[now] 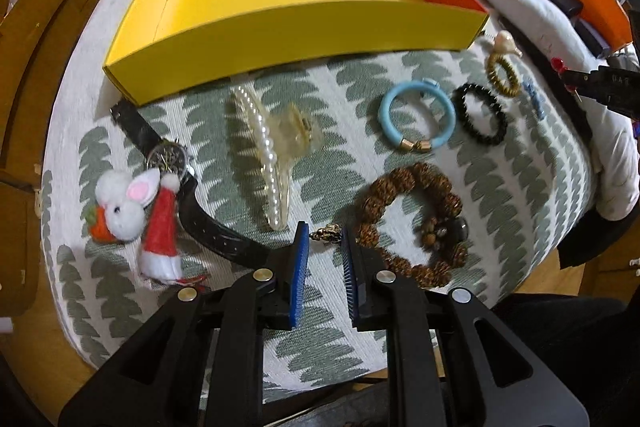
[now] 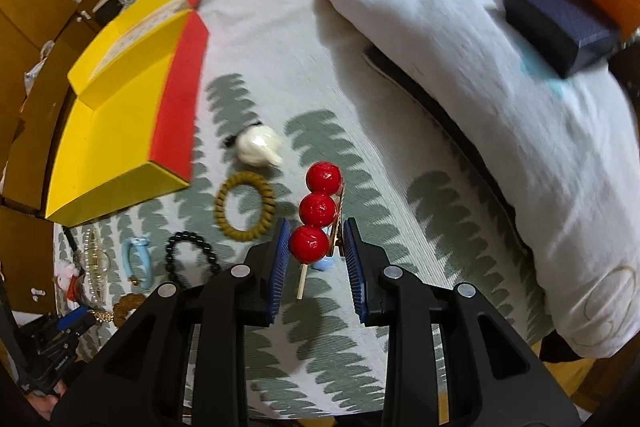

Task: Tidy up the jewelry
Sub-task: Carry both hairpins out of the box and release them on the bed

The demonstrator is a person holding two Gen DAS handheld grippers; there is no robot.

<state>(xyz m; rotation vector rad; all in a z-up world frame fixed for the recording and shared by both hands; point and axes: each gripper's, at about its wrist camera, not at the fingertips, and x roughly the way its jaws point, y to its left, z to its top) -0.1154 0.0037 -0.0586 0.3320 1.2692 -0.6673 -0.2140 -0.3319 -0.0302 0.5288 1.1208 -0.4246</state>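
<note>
In the left wrist view my left gripper (image 1: pixel 325 235) is shut on a small gold chain piece (image 1: pixel 329 233), held at the fingertips just above the cloth. Beside it lie a brown bead bracelet (image 1: pixel 412 219), a pearl hair clip (image 1: pixel 264 155), a black watch (image 1: pixel 168 157), a blue bangle (image 1: pixel 418 121), a black bead bracelet (image 1: pixel 480 119) and an olive coil hair tie (image 1: pixel 502 75). The yellow tiered box (image 1: pixel 280 11) stands behind. In the right wrist view my right gripper (image 2: pixel 316 241) is shut on a hair clip with three red balls (image 2: pixel 316 211), lifted over the cloth.
A plush rabbit with a red hat (image 1: pixel 136 211) lies at the left. A white shell-like piece (image 2: pixel 258 145) lies near the box's red side (image 2: pixel 182 95). A rumpled white quilt (image 2: pixel 460 67) with dark boxes (image 2: pixel 560 23) bounds the right side. The patterned cloth (image 1: pixel 340 347) ends at a rounded edge near me.
</note>
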